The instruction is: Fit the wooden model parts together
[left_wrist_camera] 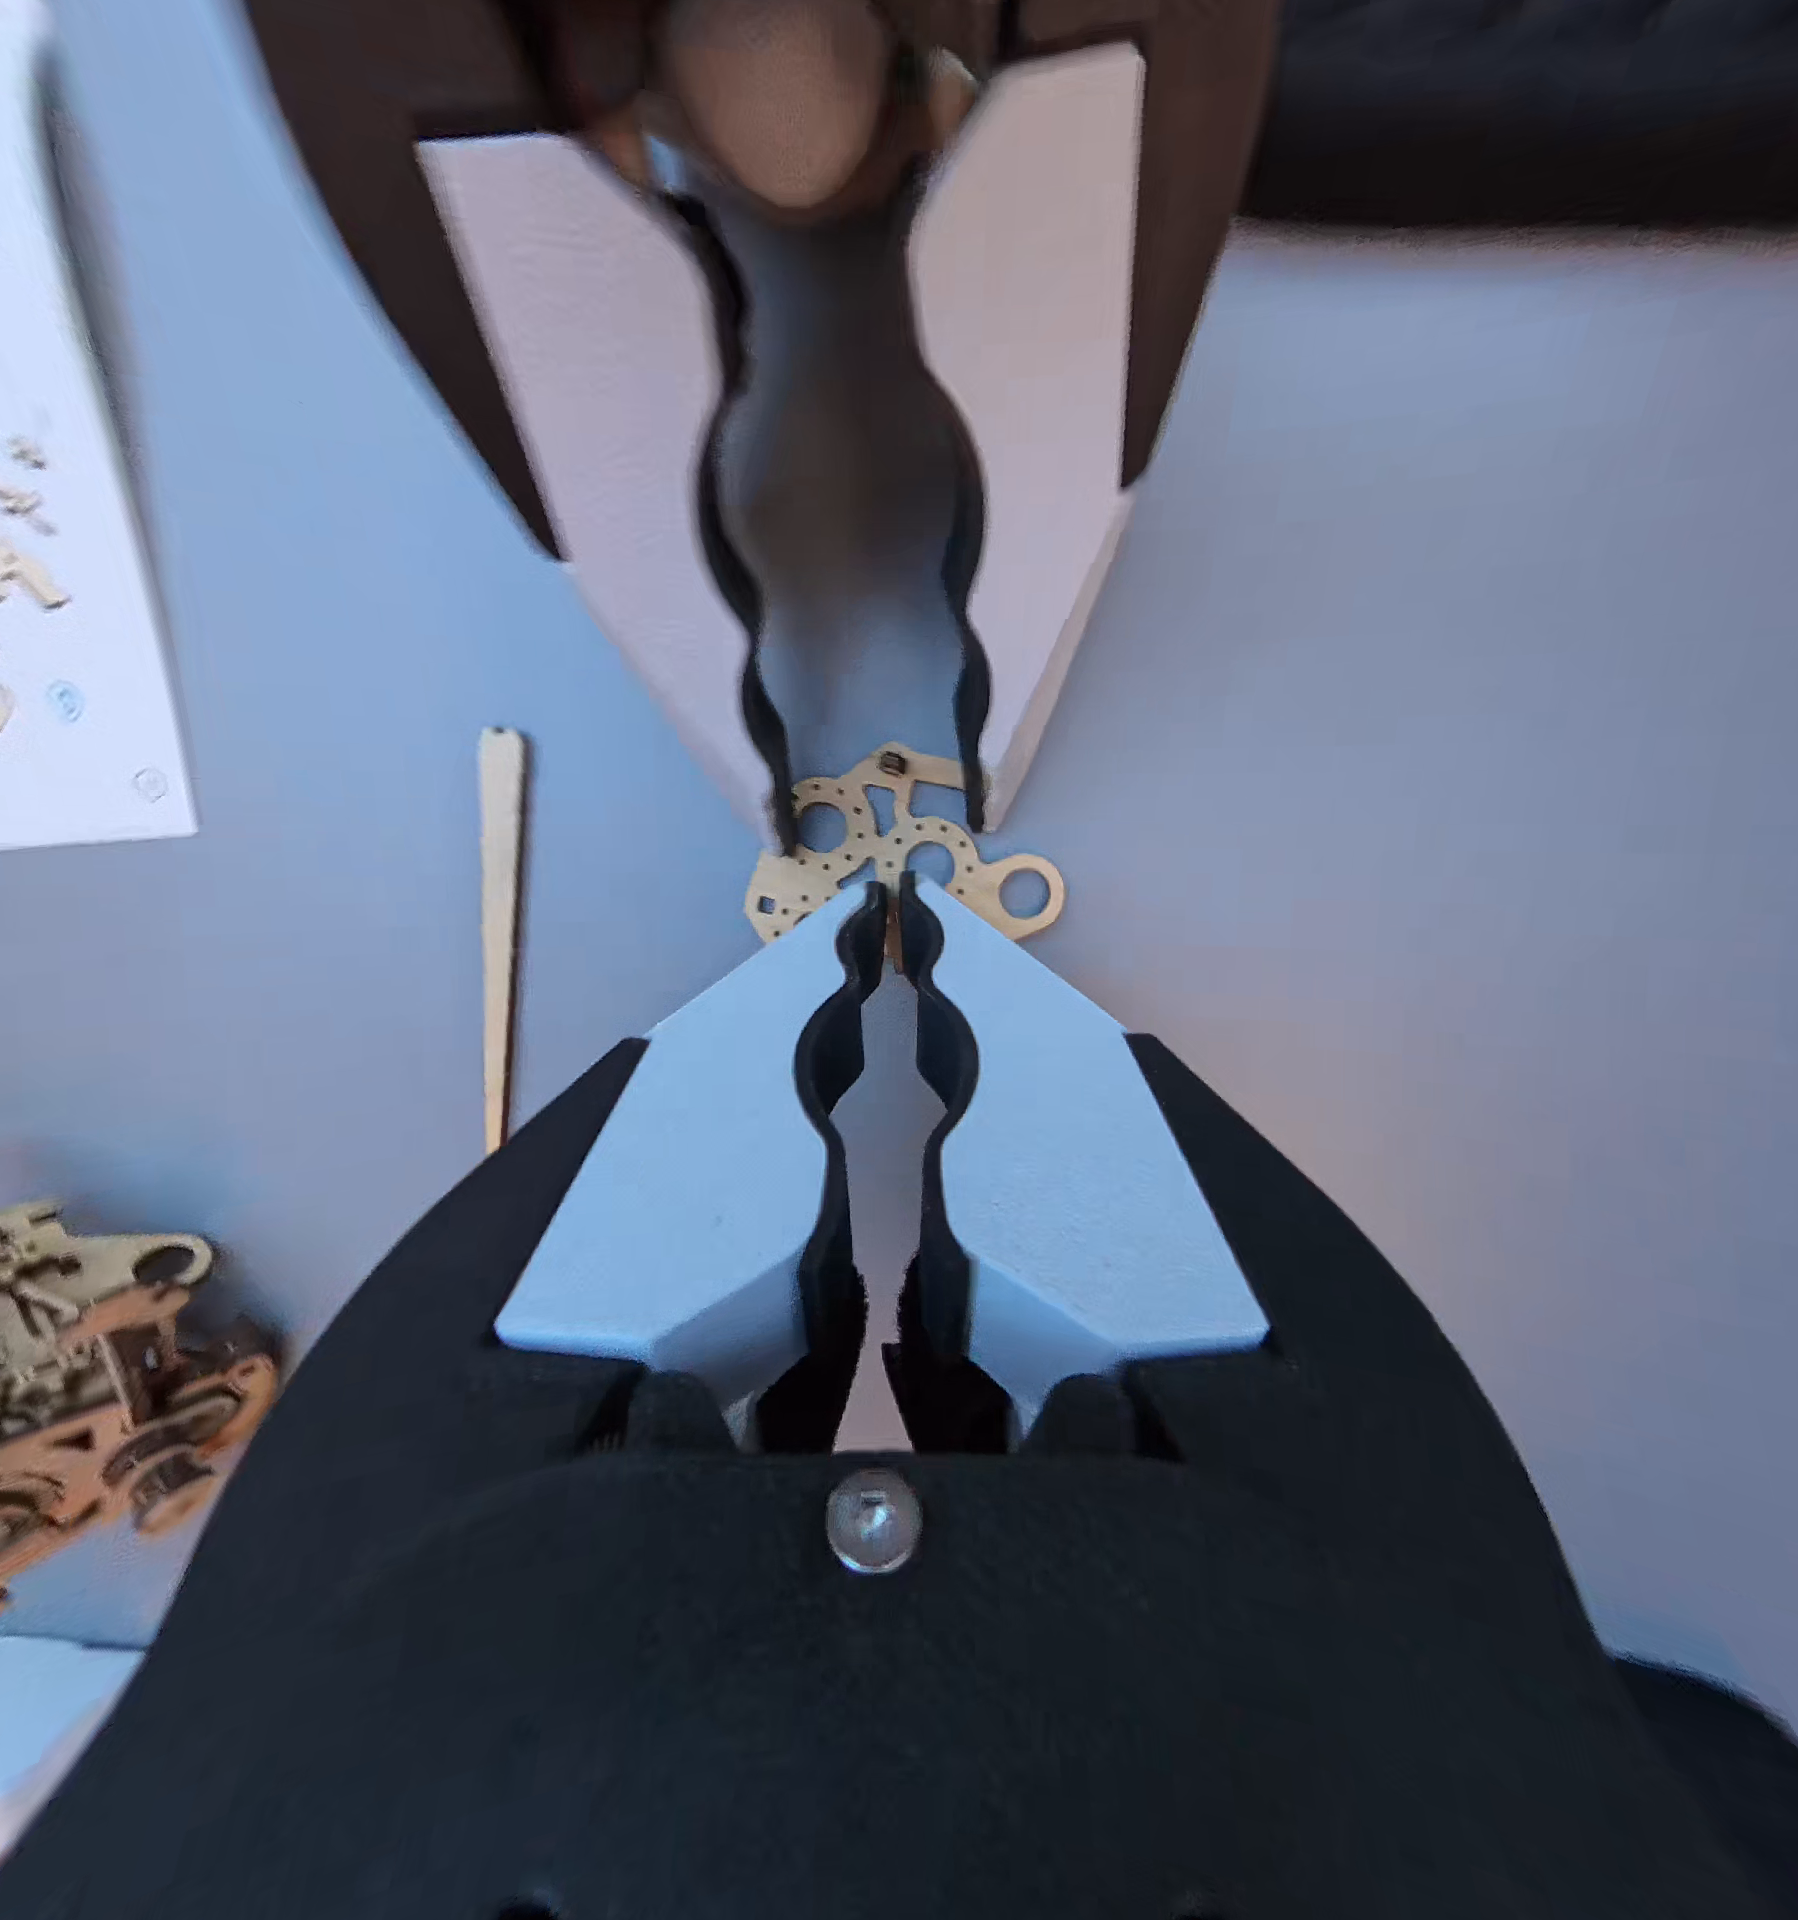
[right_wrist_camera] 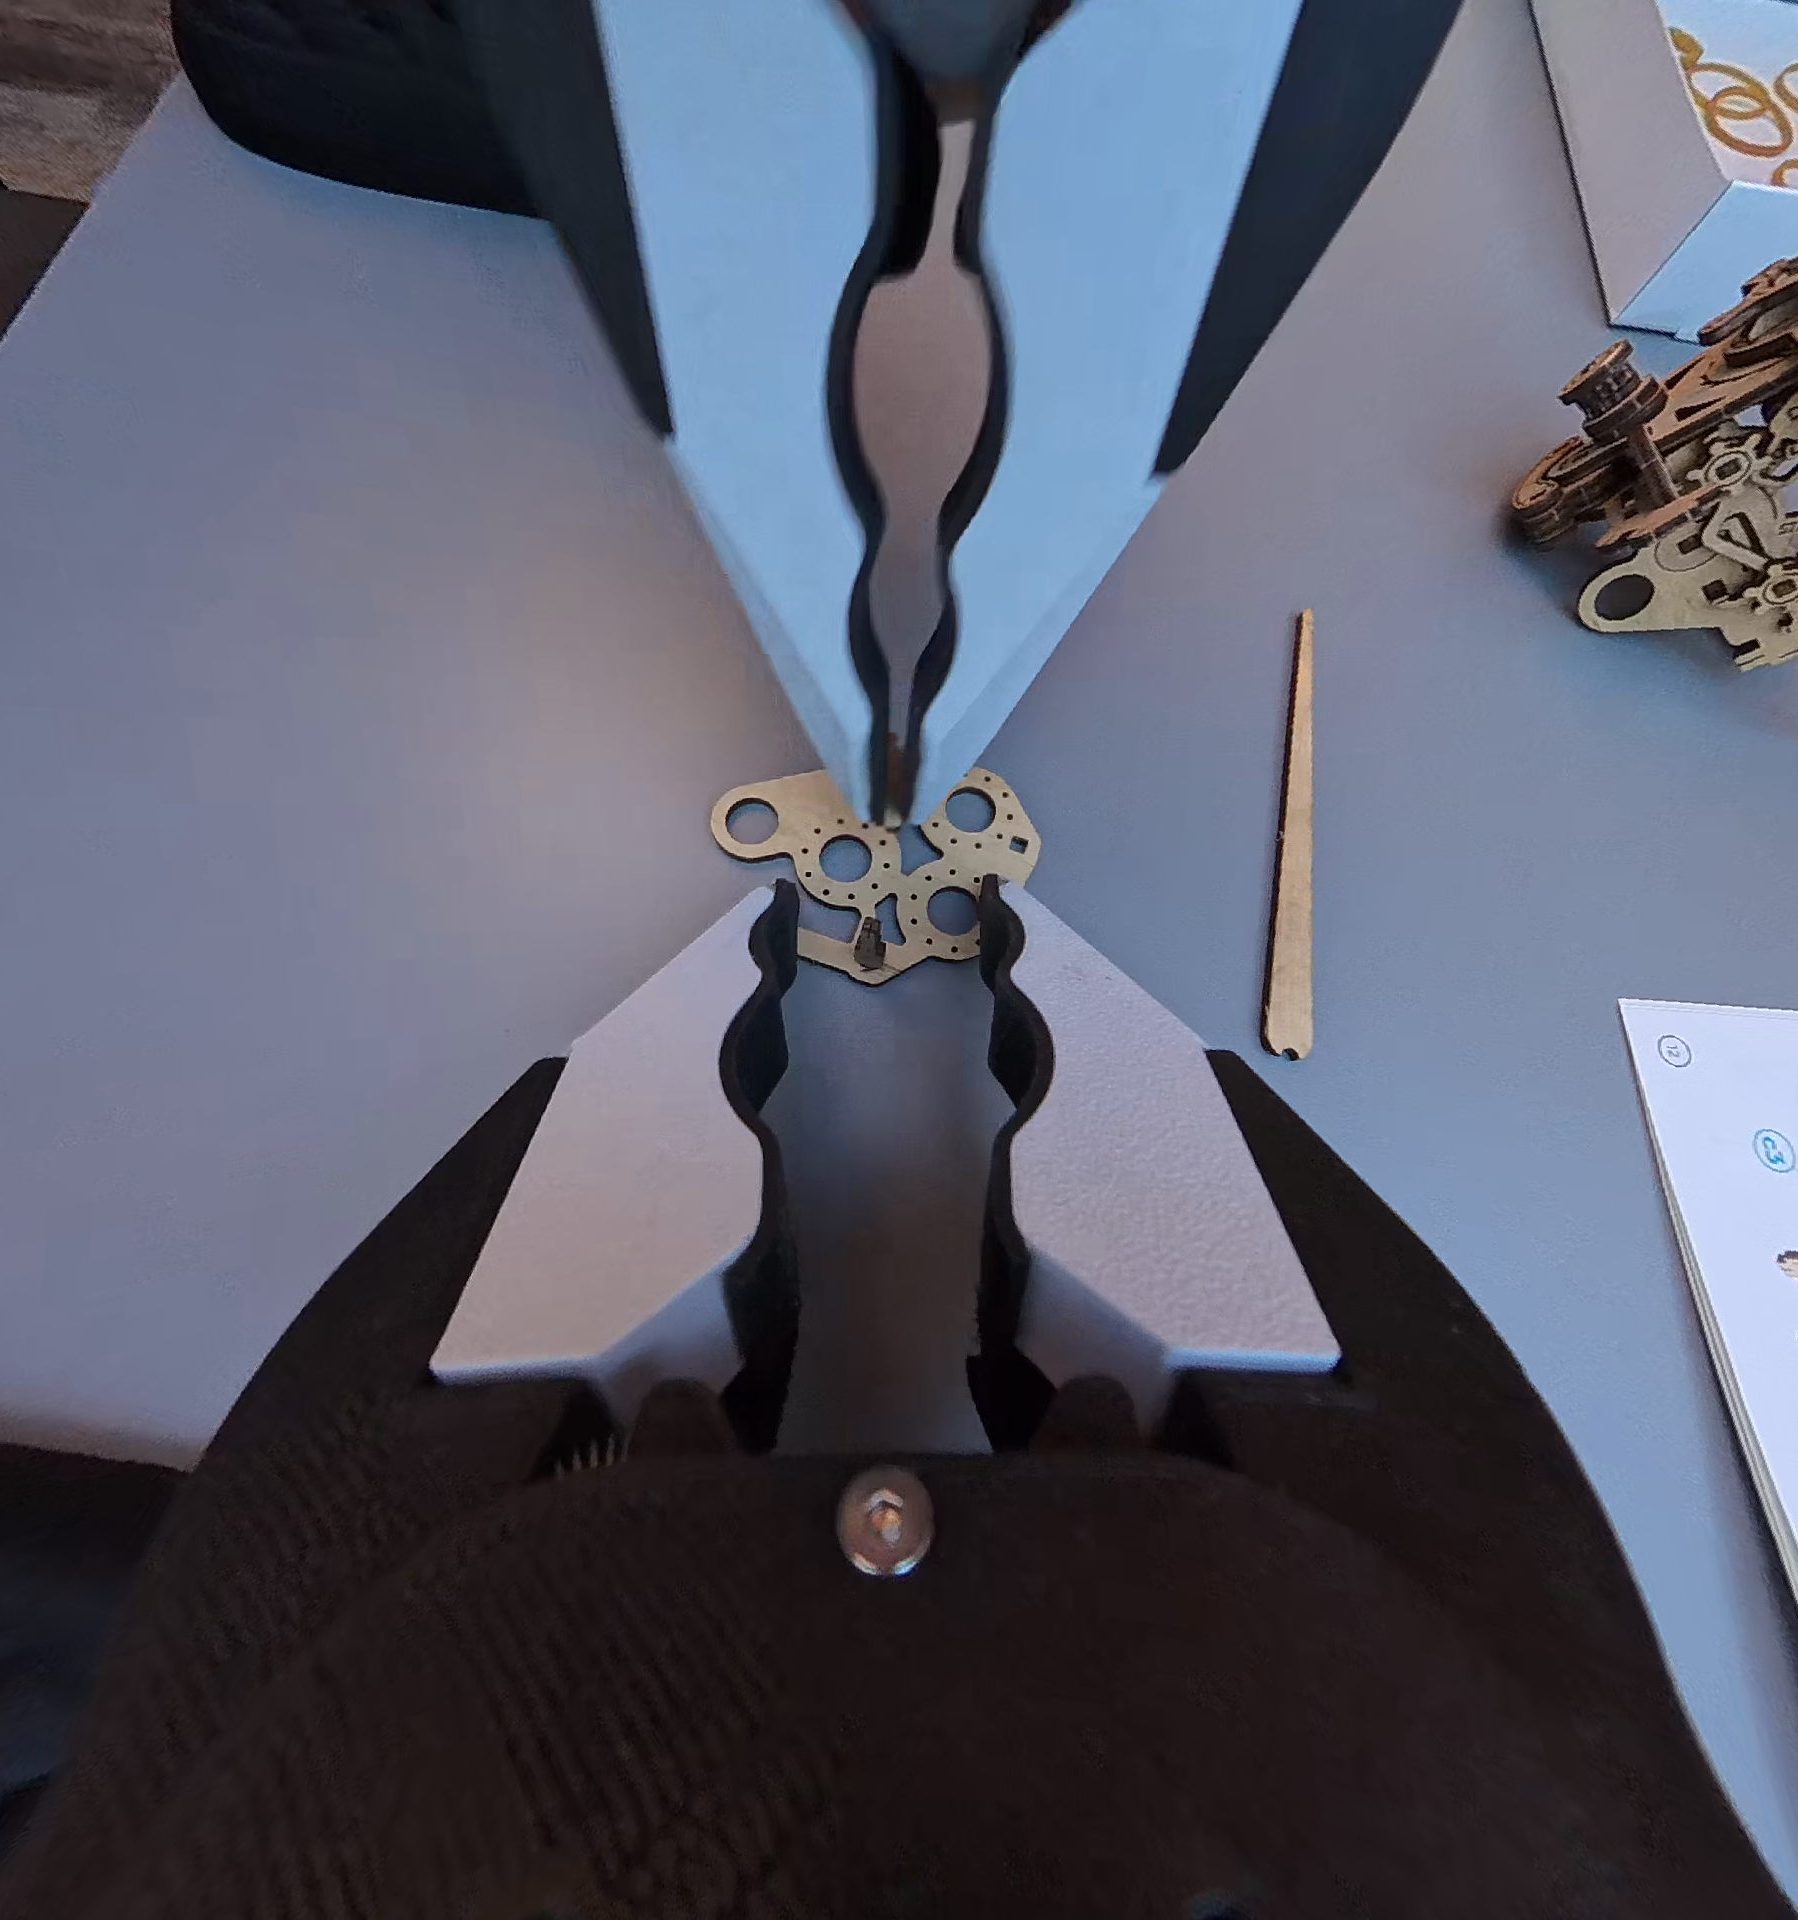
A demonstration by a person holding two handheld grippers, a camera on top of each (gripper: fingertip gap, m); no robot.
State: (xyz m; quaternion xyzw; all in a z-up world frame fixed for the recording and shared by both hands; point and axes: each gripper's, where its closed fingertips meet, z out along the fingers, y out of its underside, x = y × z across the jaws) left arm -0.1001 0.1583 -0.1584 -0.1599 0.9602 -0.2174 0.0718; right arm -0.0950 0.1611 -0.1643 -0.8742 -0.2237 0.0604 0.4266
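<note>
- A plain, matte grey-blue surface (right_wrist_camera: 355, 675) fills both views.
- Far left in the right wrist view, its edge drops to dark, blurred surroundings (right_wrist_camera: 12, 260).
- Soft, even light.

Pale tan wooden plate (right_wrist_camera: 879, 883), dotted with holes, on grey table (right_wrist_camera: 355, 727).

Probably a hobby desk: grey tabletop (right_wrist_camera: 355, 727), instruction sheet (right_wrist_camera: 1747, 1299) (wooden model (right_wrist_camera: 1705, 509) nearby)
</note>
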